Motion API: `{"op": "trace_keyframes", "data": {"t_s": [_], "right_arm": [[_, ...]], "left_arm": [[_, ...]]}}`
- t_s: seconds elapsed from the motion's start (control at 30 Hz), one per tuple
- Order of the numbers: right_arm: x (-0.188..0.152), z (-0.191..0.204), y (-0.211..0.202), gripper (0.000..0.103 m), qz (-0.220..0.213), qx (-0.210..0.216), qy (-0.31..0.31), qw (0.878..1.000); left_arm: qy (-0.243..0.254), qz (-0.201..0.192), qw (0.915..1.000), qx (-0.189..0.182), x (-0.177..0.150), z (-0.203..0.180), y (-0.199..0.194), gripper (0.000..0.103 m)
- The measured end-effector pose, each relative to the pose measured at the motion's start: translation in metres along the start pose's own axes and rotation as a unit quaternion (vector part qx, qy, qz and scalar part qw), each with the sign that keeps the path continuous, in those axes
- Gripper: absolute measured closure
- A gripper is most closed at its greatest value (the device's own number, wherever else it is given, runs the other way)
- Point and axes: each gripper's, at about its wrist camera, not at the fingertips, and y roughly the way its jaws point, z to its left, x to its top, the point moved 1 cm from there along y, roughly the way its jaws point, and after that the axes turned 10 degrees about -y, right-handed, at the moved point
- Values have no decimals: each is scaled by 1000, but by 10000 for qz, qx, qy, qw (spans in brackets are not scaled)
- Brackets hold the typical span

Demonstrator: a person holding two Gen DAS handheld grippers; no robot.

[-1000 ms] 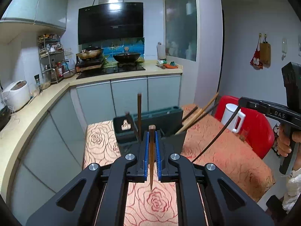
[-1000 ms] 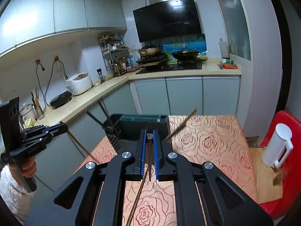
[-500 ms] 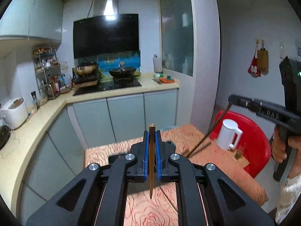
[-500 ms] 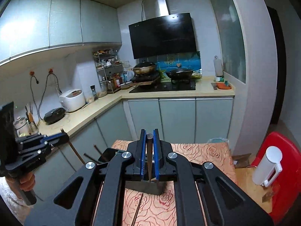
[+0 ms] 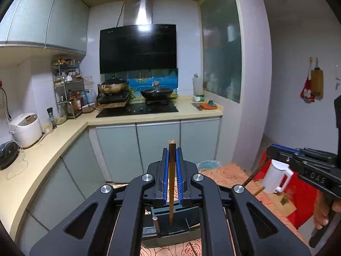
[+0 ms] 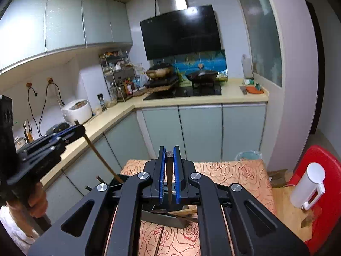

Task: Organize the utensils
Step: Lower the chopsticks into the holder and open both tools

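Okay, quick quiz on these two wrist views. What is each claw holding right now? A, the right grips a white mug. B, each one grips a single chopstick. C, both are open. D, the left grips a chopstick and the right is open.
B: the left claw is shut on a brown wooden chopstick, and the right claw is shut on a dark wooden chopstick between its blue pads.

Utensil holder (image 5: 170, 230) on table (image 6: 234, 175), mug (image 5: 275, 177) to its right.

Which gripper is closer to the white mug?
Right. The right gripper hangs just above the white mug; the left gripper is across the table, far from it.
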Motion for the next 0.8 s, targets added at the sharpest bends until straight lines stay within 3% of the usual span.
{"op": "trace_keyframes", "data": {"t_s": [0.23,0.63,0.73,0.8], "right_arm": [[-12,13,31,95,424,13,-126,9990],[-31,20,67,95,774,51,-94,9969],[-34,18,73,91,821,111,6,9966],[-33,16,73,78,802,101,15,9967]], "left_arm": [[-11,306,9994,177,-25,12,31,97],[-92,446,9985,293,-38,25,40,96],[-97,422,9986,296,-40,25,37,76],[-105,322,9989,313,-39,26,31,56]]}}
